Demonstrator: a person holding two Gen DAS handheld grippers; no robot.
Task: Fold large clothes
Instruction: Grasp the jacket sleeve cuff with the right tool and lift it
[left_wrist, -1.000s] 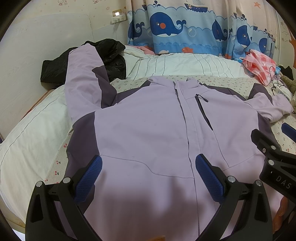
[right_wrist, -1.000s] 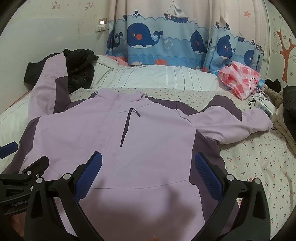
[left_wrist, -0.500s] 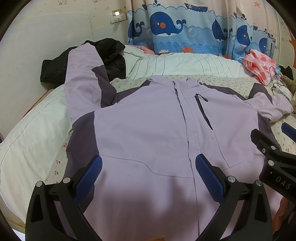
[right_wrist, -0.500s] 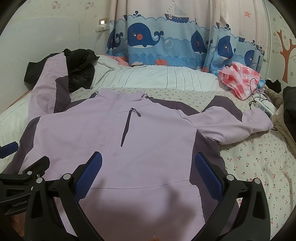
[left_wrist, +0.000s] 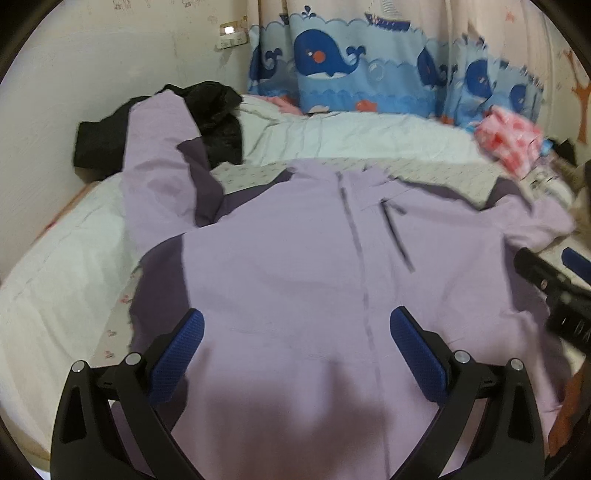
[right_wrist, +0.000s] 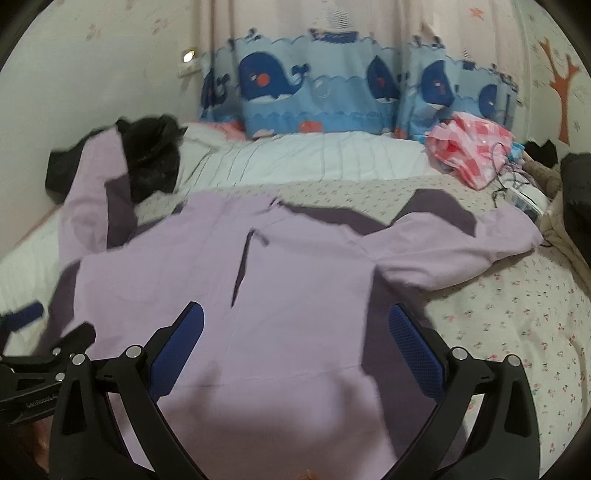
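Observation:
A large lilac jacket (left_wrist: 280, 258) with dark purple side and shoulder panels lies front up on the bed, zipped, collar toward the curtain. Its left sleeve (left_wrist: 159, 155) stretches up over a black garment; its right sleeve (right_wrist: 454, 247) bends out to the right. My left gripper (left_wrist: 295, 343) hovers open above the jacket's lower left part, nothing between its blue pads. My right gripper (right_wrist: 295, 339) hovers open above the lower right part, also holding nothing. Each gripper shows at the edge of the other's view, the right gripper (left_wrist: 554, 280) and the left gripper (right_wrist: 40, 339).
A black garment (left_wrist: 210, 122) lies at the bed's far left corner. A pink checked bag (right_wrist: 472, 147) and a cable with a small device (right_wrist: 524, 195) sit at the far right. Whale-print curtain (right_wrist: 314, 92) hangs behind. The floral sheet (right_wrist: 517, 317) spreads right of the jacket.
Both grippers have shifted slightly, tilting their views a little; the frames now are motion-blurred. The jacket lies as before and both grippers stay open.

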